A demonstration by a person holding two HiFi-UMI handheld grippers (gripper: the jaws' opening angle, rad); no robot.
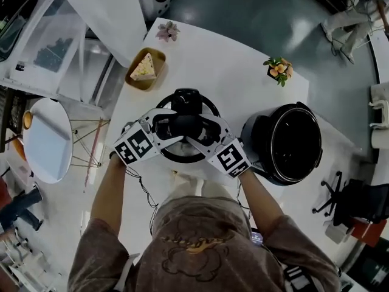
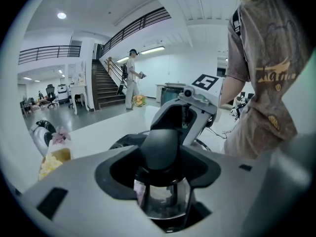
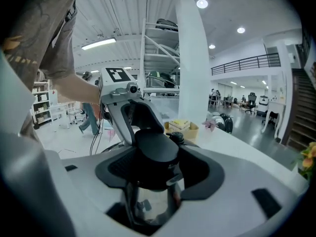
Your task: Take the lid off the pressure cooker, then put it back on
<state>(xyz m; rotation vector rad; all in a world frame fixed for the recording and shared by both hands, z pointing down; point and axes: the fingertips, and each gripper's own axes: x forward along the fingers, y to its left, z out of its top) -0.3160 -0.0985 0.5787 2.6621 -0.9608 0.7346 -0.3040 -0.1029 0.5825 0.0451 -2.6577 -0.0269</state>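
Over at the table's (image 1: pixel 213 59) far left corner there's a pink flower (image 1: pixel 167 31), and just along the left edge from it a brown dish (image 1: pixel 135 81) with a slice of cake (image 1: pixel 144 67) in it.

On to the action at the middle of the near edge, where the person stands. The left gripper (image 1: pixel 165 126) reaches in from the left, and its own view shows the jaws clamped on the lid's black handle (image 1: pixel 185 125), which fills the gap between the dark pads. The lid (image 1: pixel 182 157) sits under both tools, round with a bright rim, clear of the cooker and beside it. Whether it rests on the table or hangs just above it I can't tell from here.

The right gripper (image 1: pixel 205 131) comes in from the opposite side, nose to nose with its partner. Its view tells the same story: jaws wide but gripping that same handle, pads on either side of it.

Further right, a small pot of orange flowers (image 1: pixel 278 69) stands near the far right corner. The pressure cooker pot (image 1: pixel 258 132) is at the right edge, uncovered, its dark inside open to view, just beside the lid.
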